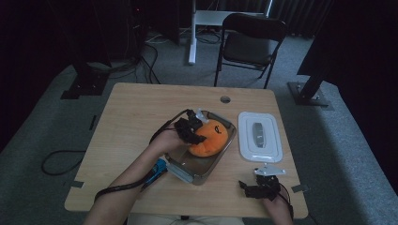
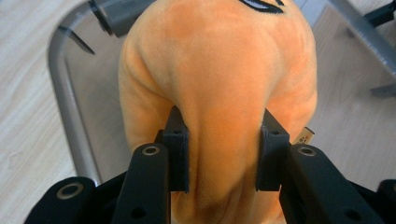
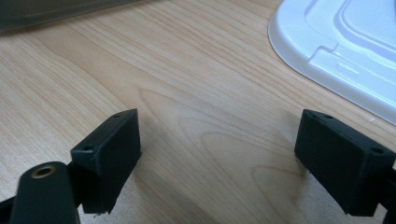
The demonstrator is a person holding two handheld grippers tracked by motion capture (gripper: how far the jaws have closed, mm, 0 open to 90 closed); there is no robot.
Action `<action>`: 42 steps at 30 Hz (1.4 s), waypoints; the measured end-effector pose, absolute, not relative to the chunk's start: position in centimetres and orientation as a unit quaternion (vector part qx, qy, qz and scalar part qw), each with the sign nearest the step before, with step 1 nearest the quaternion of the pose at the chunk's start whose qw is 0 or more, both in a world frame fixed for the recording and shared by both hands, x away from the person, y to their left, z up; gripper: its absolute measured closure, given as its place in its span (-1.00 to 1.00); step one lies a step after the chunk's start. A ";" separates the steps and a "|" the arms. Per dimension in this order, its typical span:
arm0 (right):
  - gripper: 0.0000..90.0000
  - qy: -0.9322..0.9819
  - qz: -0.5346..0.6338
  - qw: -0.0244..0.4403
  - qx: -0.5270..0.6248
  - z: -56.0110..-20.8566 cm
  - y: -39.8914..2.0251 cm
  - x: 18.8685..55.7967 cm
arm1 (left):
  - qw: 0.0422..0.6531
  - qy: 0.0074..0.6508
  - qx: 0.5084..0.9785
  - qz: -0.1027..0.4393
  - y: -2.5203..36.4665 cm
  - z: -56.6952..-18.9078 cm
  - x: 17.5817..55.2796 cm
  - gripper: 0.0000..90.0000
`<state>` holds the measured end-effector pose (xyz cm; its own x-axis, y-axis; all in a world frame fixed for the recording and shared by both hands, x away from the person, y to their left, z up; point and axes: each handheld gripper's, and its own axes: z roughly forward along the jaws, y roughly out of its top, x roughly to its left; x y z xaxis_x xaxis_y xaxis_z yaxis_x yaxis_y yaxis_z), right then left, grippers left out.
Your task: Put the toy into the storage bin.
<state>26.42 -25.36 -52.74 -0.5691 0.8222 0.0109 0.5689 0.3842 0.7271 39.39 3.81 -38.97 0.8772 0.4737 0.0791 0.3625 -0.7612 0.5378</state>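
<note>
An orange plush toy with a black mark on top lies in a clear plastic bin at the middle of the table. My left gripper is shut on the plush toy; both black pads press into a fold of its fabric just above the bin's floor. The white bin lid lies flat on the table to the right of the bin. My right gripper rests open near the table's front edge, below the lid, with bare wood between its jaws and the lid's corner just ahead.
A blue object lies against the bin's front left corner. The wooden table has a cable hole at the back. Behind the table stand a black folding chair and dark stand bases on grey carpet.
</note>
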 end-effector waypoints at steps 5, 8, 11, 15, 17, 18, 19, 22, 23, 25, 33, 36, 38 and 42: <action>-0.69 0.812 0.354 0.179 0.428 -52.7 -25.4 26.4 | 0.246 0.224 0.937 0.106 3.4 -39.5 39.5 0.40; -0.69 0.812 0.353 0.179 0.428 -52.7 -25.4 26.4 | 0.238 0.224 0.940 0.100 3.2 -39.8 39.7 0.36; -0.69 0.811 0.355 0.178 0.429 -52.7 -25.4 26.4 | 0.229 0.223 0.943 0.089 2.9 -40.2 39.8 0.23; -0.69 0.811 0.355 0.178 0.429 -52.7 -25.4 26.4 | 0.205 0.214 0.951 0.086 2.5 -40.9 39.9 0.01; -0.69 0.811 0.356 0.177 0.429 -52.7 -25.4 26.4 | 0.196 0.206 0.954 0.092 2.2 -41.0 39.7 -0.08; -0.69 0.811 0.356 0.177 0.429 -52.7 -25.4 26.4 | 0.195 0.204 0.955 0.094 2.2 -40.9 39.6 -0.08; -0.69 0.811 0.356 0.177 0.429 -52.7 -25.4 26.4 | 0.195 0.204 0.955 0.094 2.2 -40.9 39.6 -0.12; -0.69 0.811 0.356 0.177 0.429 -52.7 -25.4 26.4 | 0.197 0.209 0.953 0.098 2.2 -40.8 39.5 -0.22; -0.69 0.811 0.356 0.177 0.429 -52.7 -25.4 26.4 | 0.196 0.211 0.953 0.097 2.3 -40.8 39.6 -0.27; -0.69 0.811 0.356 0.177 0.429 -52.7 -25.4 26.4 | 0.196 0.211 0.953 0.095 2.3 -40.8 39.6 -0.34; -0.69 0.811 0.355 0.178 0.429 -52.7 -25.4 26.4 | 0.231 0.228 0.944 0.066 2.9 -39.6 39.6 -0.67; -0.69 0.812 0.355 0.178 0.428 -52.8 -25.4 26.4 | 0.242 0.230 0.941 0.054 3.4 -39.4 39.5 -0.77; -0.69 0.811 0.355 0.178 0.429 -52.7 -25.4 26.4 | 0.251 0.232 0.939 0.045 3.7 -39.2 39.5 -0.87; -0.69 0.811 0.356 0.177 0.429 -52.7 -25.4 26.4 | 0.270 0.234 0.933 0.044 4.5 -38.6 39.1 -0.96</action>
<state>26.45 -25.43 -52.74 -0.5693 0.8220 0.0171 0.5694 0.3792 0.7294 39.09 4.46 -38.56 0.8869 0.4599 -0.0432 0.4119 -0.7451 0.5246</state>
